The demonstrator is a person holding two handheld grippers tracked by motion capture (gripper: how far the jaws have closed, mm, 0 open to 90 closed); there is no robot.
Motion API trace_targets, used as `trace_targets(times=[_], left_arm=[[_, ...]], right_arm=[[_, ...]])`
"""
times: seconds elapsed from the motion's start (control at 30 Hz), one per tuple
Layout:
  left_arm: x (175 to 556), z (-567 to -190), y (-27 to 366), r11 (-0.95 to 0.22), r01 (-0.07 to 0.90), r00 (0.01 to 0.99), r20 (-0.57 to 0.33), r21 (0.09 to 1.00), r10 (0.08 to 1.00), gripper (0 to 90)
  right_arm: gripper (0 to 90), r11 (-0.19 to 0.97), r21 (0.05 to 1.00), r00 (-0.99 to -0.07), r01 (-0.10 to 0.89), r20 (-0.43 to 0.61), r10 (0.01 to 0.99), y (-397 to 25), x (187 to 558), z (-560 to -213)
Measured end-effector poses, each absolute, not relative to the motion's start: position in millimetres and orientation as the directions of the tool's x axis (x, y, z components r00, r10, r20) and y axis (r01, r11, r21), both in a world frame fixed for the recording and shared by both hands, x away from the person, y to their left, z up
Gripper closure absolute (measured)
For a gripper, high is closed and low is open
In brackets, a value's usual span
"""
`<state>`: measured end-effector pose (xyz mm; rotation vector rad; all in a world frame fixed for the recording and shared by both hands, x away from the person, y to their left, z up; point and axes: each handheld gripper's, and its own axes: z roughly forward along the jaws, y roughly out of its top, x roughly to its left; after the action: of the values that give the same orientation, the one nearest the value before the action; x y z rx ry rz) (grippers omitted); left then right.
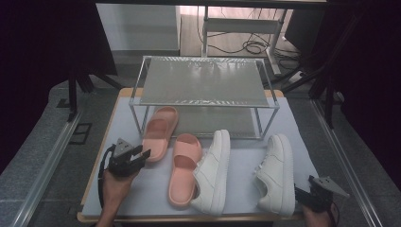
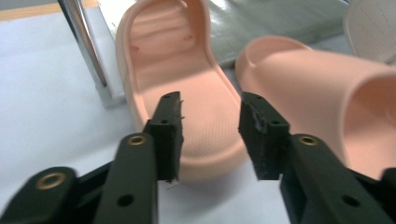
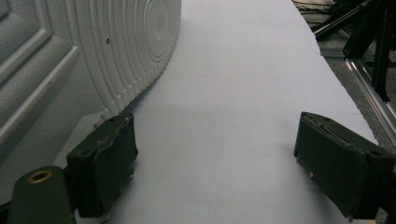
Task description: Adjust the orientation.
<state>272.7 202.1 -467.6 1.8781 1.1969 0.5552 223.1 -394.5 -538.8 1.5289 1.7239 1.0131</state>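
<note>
Two pink slippers and two white sneakers lie on the white table before a metal shoe rack (image 1: pixel 203 85). The left pink slipper (image 1: pixel 160 130) has its toe under the rack's lower shelf. My left gripper (image 1: pixel 143 155) is open at its heel; in the left gripper view the jaws straddle the heel end of that slipper (image 2: pixel 187 84) without closing, and the gripper (image 2: pixel 210 126) holds nothing. The second slipper (image 2: pixel 317 88) lies just to the right. My right gripper (image 1: pixel 300 194) is open beside the right sneaker (image 1: pixel 275 175), whose ringed sole (image 3: pixel 93 46) stands by the left jaw of that gripper (image 3: pixel 215 158).
The other white sneaker (image 1: pixel 213 172) lies between the second slipper (image 1: pixel 183 168) and the right sneaker. A rack leg (image 2: pixel 88 51) stands close to the left slipper. The table's right edge (image 3: pixel 345 88) and an aluminium rail lie just beyond my right gripper.
</note>
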Motion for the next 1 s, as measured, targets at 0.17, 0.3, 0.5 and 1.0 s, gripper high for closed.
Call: trace_targets(times=[0.17,0.3,0.5,1.0], left_arm=[[257,-475,204,-0.228,0.544,0.473,-0.07,0.808,0.879,75.6],[250,-484,205,-0.242,0.557,0.477,-0.067,0.794,0.876,88.4],[250,-494,205,-0.251,0.574,0.476,-0.069,0.779,0.877,89.7],[275,-503,180,-0.285,0.577,0.489,-0.044,0.766,0.871,89.6]], right_arm=[[13.0,0.036,0.855,-0.143,0.517,0.044,0.989,-394,223,-539],[13.0,0.038,0.854,-0.142,0.519,0.043,0.989,-394,223,-539],[13.0,0.038,0.854,-0.142,0.519,0.043,0.989,-394,223,-539],[13.0,0.037,0.855,-0.143,0.517,0.044,0.989,-394,223,-539]])
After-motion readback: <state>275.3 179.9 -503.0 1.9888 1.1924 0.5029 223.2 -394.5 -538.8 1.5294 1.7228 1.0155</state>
